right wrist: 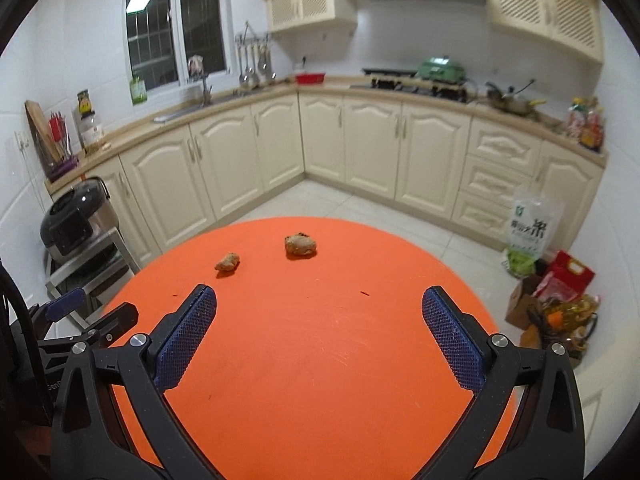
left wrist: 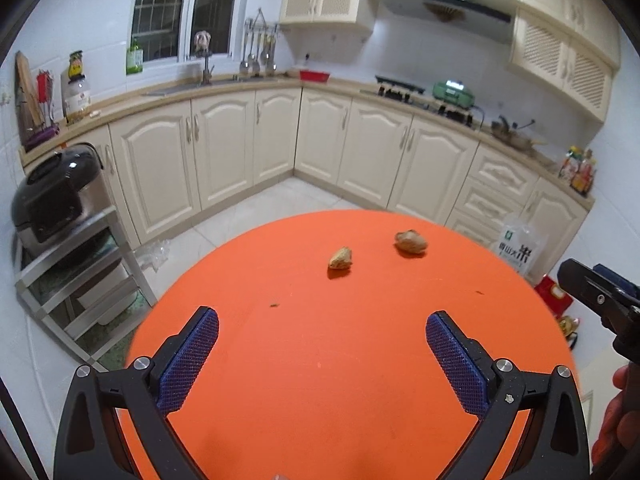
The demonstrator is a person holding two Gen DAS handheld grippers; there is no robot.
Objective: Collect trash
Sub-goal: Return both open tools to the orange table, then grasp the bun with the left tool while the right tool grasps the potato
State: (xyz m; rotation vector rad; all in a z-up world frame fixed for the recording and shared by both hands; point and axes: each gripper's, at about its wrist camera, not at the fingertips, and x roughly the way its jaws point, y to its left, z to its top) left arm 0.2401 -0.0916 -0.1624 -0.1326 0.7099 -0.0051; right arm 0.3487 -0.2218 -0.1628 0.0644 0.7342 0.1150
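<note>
Overhead, both cameras look down onto a round orange table [left wrist: 304, 360] in a kitchen with cream cabinets.

Left gripper [left wrist: 322, 332] — jaws spread wide, nothing between the blue textured pads [left wrist: 192, 356], hanging above the near half of the table. Right gripper [right wrist: 319, 312] — same posture, jaws wide apart and empty, above the table's near side.

Trash: two brownish lumps on the far part of the table, near each other but apart. The smaller lump [left wrist: 341, 258] lies to the left; the larger lump [left wrist: 411, 242] sits to its right and slightly farther back. From the right wrist view they appear as the smaller [right wrist: 227, 261] and larger [right wrist: 300, 245] pieces, both left of that gripper's centre line. What they are made of is hard to say — possibly crumpled paper or food scraps. Both lie well ahead of the fingertips, untouched.

A few dark specks dot the table surface [left wrist: 274, 305].

Surroundings: a black rice cooker [left wrist: 52, 196] on a metal rack at left, a rice bag [right wrist: 528, 232] on the floor at right.
</note>
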